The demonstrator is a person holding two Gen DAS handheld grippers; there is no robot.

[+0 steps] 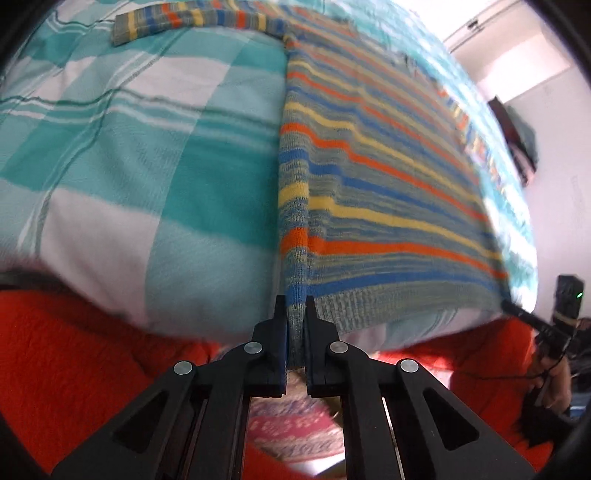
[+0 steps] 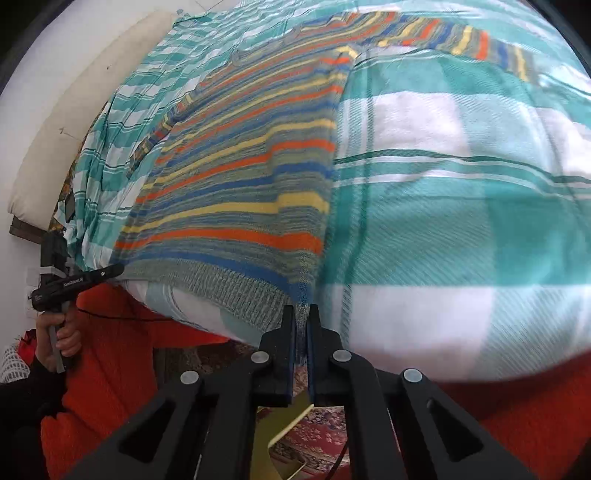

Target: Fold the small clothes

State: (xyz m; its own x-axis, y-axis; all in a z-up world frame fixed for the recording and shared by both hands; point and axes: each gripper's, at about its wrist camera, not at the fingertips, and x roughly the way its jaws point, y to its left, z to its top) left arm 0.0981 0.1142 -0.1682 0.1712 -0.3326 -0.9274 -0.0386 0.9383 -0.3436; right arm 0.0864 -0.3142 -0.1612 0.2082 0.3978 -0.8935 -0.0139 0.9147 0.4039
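A striped knit sweater [image 1: 376, 177] in grey, orange, blue and yellow lies spread on a teal-and-white checked bedsheet [image 1: 140, 147], one sleeve [image 1: 192, 20] stretched out at the far side. My left gripper [image 1: 295, 306] is shut on the sweater's near left hem corner, at the bed's near edge. In the right wrist view the sweater [image 2: 240, 192] lies left of centre. My right gripper [image 2: 303, 314] is shut on its near right hem corner. Each gripper shows in the other's view, the right one [image 1: 532, 321] and the left one [image 2: 85, 277], at the hem.
An orange blanket [image 1: 74, 362] hangs below the bed's near edge. A white pillow or headboard [image 2: 74, 122] lies at the far left in the right wrist view. A patterned rug [image 2: 314, 443] shows on the floor. A white wall [image 1: 554, 147] stands at the right.
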